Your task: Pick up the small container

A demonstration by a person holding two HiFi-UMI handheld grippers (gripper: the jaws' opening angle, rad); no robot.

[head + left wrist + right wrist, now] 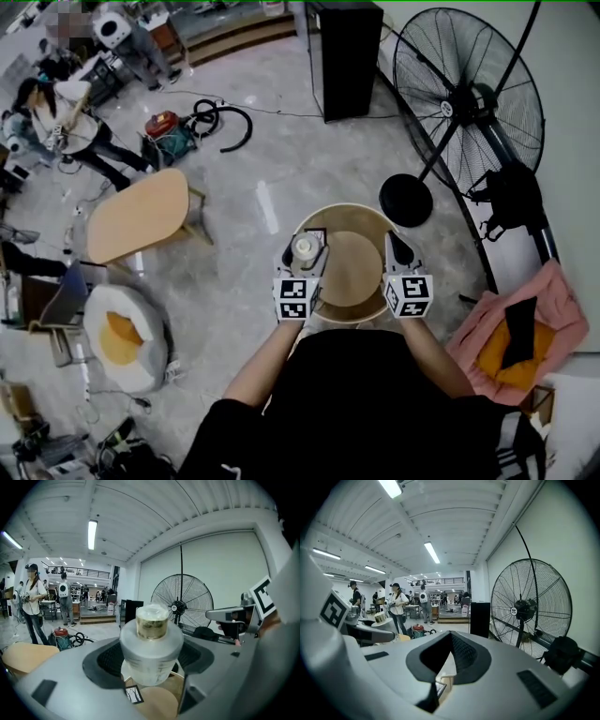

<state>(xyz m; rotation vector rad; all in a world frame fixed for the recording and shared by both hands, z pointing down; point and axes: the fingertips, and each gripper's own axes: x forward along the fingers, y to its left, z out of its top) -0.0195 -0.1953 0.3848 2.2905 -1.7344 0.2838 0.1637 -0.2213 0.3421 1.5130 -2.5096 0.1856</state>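
1. Far left of the round tabletop (356,272), a white floor cushion (122,337) with an orange middle lies on the floor.
2. Above that cushion in the head view, still well left of the tabletop, stands an oval wooden table (139,214). A red vacuum cleaner (164,125) and its black hose (225,122) lie farther off.
3. The left hand-held gripper (307,255) is over the tabletop's left edge. Its jaws pinch the small container (151,644), one dark pad on each side.
4. The small container is a clear, upright jar with a gold band under a pale lid. It sits between the left jaws, above the left part of the tabletop. Whether its base touches the wood cannot be told.
5. A small printed card (133,694) lies on the tabletop, just below the container in the left gripper view.
6. The tabletop is pale wood with a raised rim, and its middle is bare.
7. The right hand-held gripper (445,656) is over the tabletop's right edge. Its jaws are pressed nearly together with nothing between them.
8. Just beyond the tabletop's right rim stands the black round base (406,201) of a large floor fan (467,89).
9. Well right of the tabletop, a pink cloth (553,309) lies over an orange cushion.
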